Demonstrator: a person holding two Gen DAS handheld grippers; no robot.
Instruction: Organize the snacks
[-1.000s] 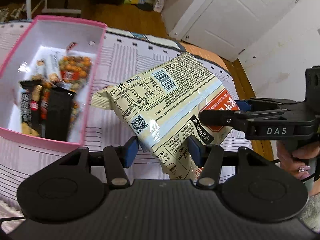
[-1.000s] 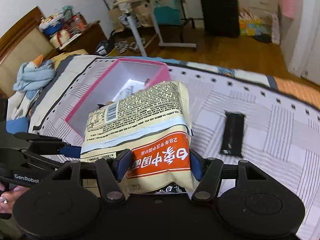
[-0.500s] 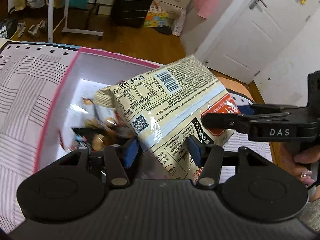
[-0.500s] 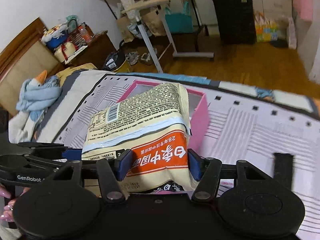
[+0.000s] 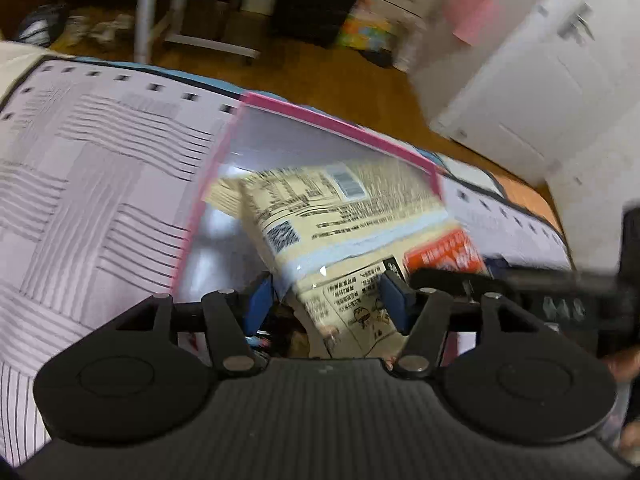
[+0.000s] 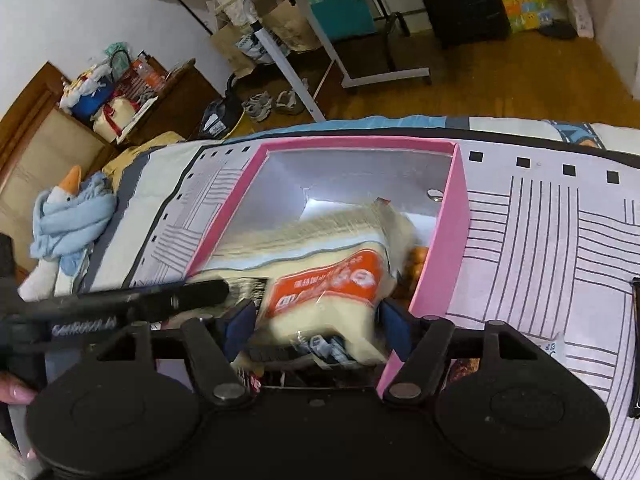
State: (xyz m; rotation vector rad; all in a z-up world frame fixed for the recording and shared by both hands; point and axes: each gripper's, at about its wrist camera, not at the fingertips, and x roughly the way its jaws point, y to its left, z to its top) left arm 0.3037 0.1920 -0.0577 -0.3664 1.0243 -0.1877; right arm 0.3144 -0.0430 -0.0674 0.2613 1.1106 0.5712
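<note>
A large cream snack bag [image 5: 340,216] with an orange label sits inside the pink box [image 5: 320,118], blurred by motion. It also shows in the right wrist view [image 6: 320,264], low in the pink box [image 6: 448,248]. My left gripper [image 5: 328,304] has its blue pads either side of the bag's near corner, jaws apart. My right gripper [image 6: 316,324] straddles the bag's orange end, jaws apart. Whether either still pinches the bag is unclear. Other snacks lie under the bag, mostly hidden.
The box sits on a striped lilac bedspread [image 5: 88,184]. A black snack packet [image 6: 634,344] lies at the right edge of the bedspread. A plush goose in a blue scarf [image 6: 68,216] lies left. Beyond the bed is wooden floor with a desk frame [image 6: 312,60].
Both grippers carried the bag leftward over the box and lowered it inside. The bag has dropped between the jaws and now lies within the box walls.
</note>
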